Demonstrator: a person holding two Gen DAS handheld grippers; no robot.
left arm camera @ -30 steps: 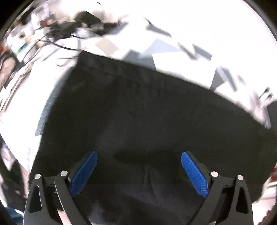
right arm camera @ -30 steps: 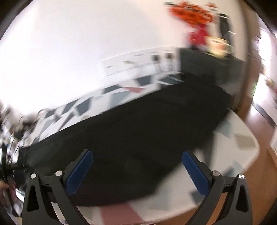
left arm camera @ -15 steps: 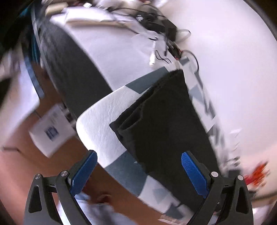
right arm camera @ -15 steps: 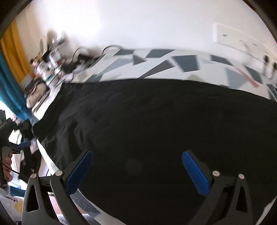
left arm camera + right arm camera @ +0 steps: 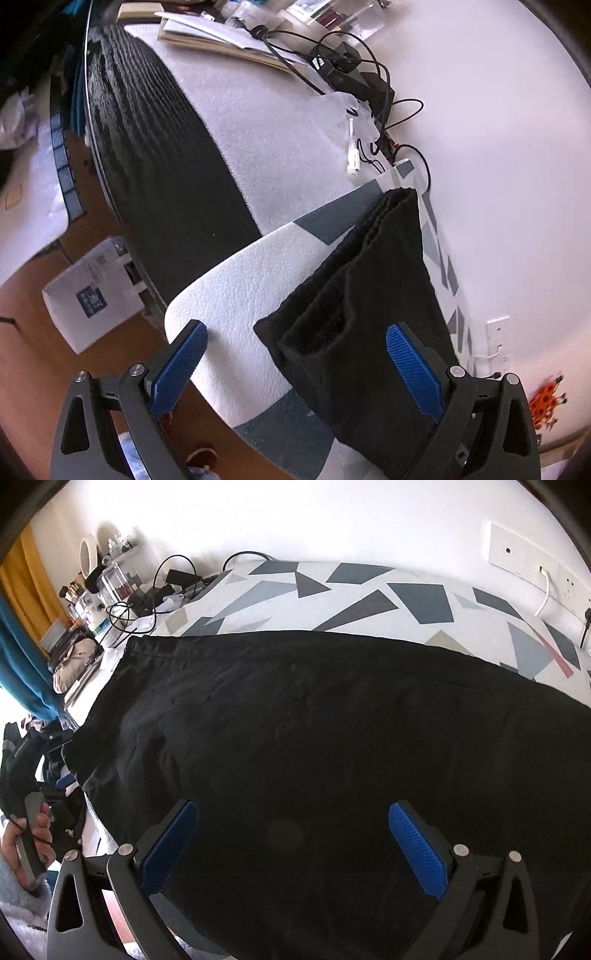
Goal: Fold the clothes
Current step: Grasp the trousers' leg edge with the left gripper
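With both hand-held grippers released, the left hand-held gripper (image 5: pixel 295 363) beside the near corner of the black garment (image 5: pixel 332 738) lying flat across the patterned worktop (image 5: pixel 369 587), the right hand-held gripper (image 5: pixel 293 843) over it: pinch both layers squarely at the hem, lift evenly, avoid dragging.

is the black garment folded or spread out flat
Folded: the black fabric garment shows stacked layered edges at its near end, on the patterned mat.

The left gripper (image 5: pixel 295 369) has swung off the black garment (image 5: pixel 373 314) within a second and now faces its folded end at the table (image 5: pixel 236 306) edge. The right gripper (image 5: pixel 293 845) has closed in over the cloth, the wall slipping back.
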